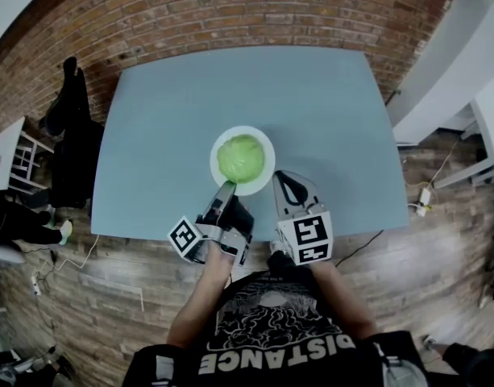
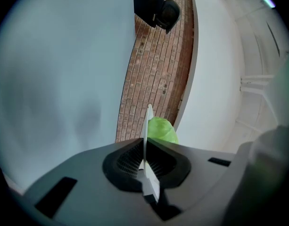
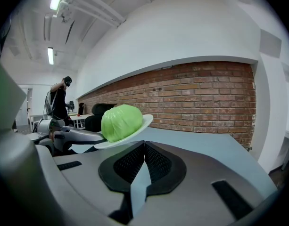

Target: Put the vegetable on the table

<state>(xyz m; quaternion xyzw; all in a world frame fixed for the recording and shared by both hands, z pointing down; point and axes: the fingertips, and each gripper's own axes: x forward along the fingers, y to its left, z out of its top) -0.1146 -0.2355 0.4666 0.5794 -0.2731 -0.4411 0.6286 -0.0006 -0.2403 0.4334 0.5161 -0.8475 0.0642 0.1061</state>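
A green cabbage (image 1: 240, 158) lies on a white plate (image 1: 263, 140) near the front of the blue-grey table (image 1: 166, 111). My left gripper (image 1: 226, 188) is shut on the plate's near rim; in the left gripper view the plate (image 2: 147, 122) runs edge-on between the jaws, with the cabbage (image 2: 161, 130) behind it. In the right gripper view the plate (image 3: 143, 123) is tilted and lifted off the table, the cabbage (image 3: 119, 121) resting on it. My right gripper (image 1: 280, 176), shut and holding nothing, hovers just right of the plate.
A brick wall (image 1: 255, 14) runs behind the table. A person in black (image 1: 69, 127) stands at the left beside a white table (image 1: 13, 156). Cables (image 1: 65, 256) lie on the wooden floor. A black chair (image 2: 156, 6) stands by the wall.
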